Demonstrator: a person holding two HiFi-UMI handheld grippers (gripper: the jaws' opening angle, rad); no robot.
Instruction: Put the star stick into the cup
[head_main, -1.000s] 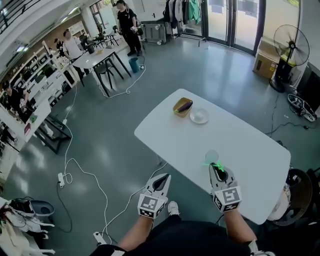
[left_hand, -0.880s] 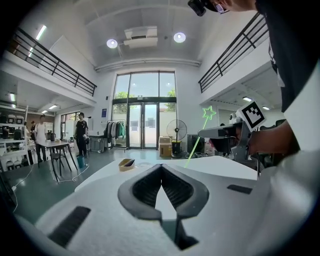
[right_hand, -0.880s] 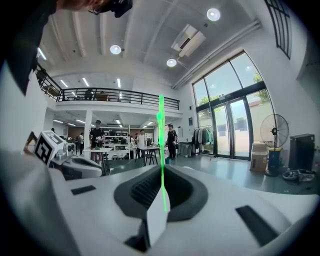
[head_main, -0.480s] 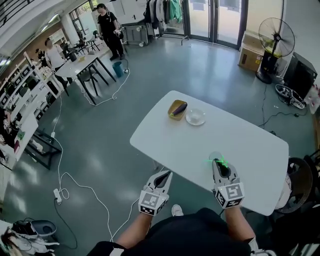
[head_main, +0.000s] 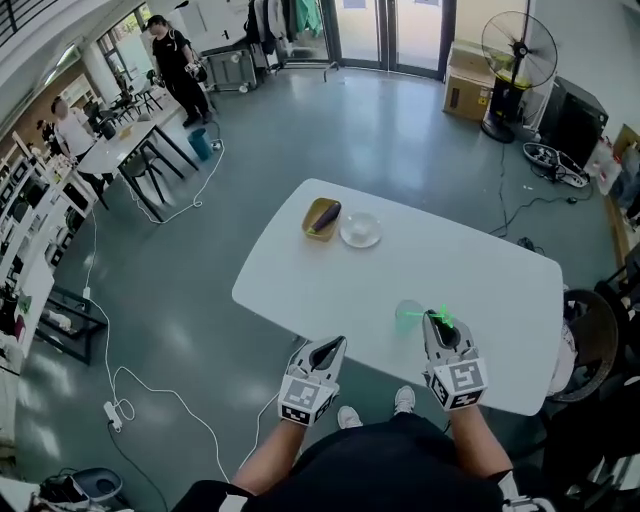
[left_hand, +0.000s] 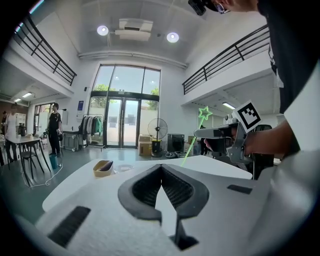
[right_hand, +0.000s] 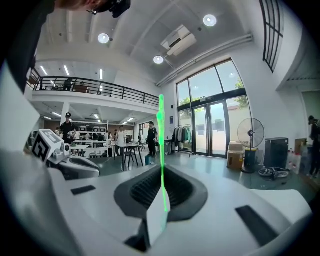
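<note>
Right gripper view first: the star stick (right_hand: 161, 140) is a thin green shaft running up the middle of the shot. It is pinched firmly between the clenched jaws of the right gripper (right_hand: 161, 172), star end up and tail hanging below. In the head view the cup (head_main: 409, 316), pale and see-through, stands on the white table (head_main: 300, 285) close to the near edge. The stick is just to the right of the cup, beside it, not over its mouth and not inside. The left gripper (head_main: 335, 343) hangs well left of the cup, off the table's near edge, with its jaws pressed together on nothing. Far beyond the cup, the yellow dish (head_main: 322, 218) and clear bowl (head_main: 360, 230) sit side by side, well out of play. To do this step well, I'd say the tail needs to slide left until it is squarely above the cup's mouth. Then it should go straight down, with the pinch kept tight until the tail is well inside. That cup looks light, so a knock on the rim could tip it. Against a second ago, the cup was straight ahead of the right gripper's tip and now sits off to its left. The table, dish and bowl have drifted left in the head view, and the grip on the stick is unchanged.
</note>
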